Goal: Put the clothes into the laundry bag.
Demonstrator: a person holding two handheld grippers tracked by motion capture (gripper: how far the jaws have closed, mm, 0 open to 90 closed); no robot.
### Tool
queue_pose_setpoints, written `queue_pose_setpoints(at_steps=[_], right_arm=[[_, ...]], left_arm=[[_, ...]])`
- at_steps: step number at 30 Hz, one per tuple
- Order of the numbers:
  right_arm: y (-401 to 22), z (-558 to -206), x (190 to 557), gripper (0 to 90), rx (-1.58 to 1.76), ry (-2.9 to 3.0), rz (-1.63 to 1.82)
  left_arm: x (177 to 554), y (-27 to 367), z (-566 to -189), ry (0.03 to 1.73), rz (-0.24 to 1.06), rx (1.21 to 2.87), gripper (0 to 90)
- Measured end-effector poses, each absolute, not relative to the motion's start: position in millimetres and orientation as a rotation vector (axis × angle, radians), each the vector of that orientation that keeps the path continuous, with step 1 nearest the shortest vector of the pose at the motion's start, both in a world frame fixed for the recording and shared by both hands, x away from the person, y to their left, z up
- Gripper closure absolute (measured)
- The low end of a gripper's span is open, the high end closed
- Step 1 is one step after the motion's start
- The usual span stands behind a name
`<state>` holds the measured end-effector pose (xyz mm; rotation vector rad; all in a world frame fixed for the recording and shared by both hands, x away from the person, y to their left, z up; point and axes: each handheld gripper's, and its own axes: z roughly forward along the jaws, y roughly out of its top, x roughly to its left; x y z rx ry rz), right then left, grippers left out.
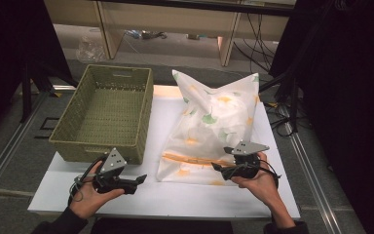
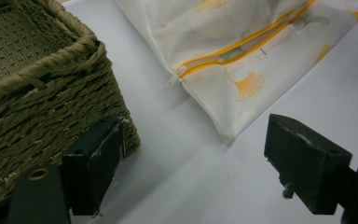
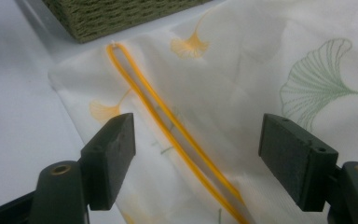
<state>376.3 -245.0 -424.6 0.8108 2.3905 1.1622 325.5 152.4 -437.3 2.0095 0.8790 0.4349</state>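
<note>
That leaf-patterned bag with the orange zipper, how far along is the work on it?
Early. The bag lies on the white table beside the woven basket, its orange zipper partly open. The right claw hovers open over the zipper; the left claw waits open nearby. Nothing is gripped yet.

Dim room, lit tabletop — soft blur

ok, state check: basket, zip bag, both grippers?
basket: upright, nothing visible inside
bag: lying on the table, bulging, orange zipper partly open
left gripper: jaws open, holding nothing, beside the basket
right gripper: jaws open over the zipper, not gripping
</note>
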Motion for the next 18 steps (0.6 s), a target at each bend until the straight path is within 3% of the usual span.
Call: queue_pose_setpoints(at_steps=[18], right_arm=[[-264.8, -440.0, 338.0, 28.0, 0.868, 2.396, 1.141]], left_arm=[[308.1, 154.0, -441.1, 0.875, 0.429, 2.024, 19.9]])
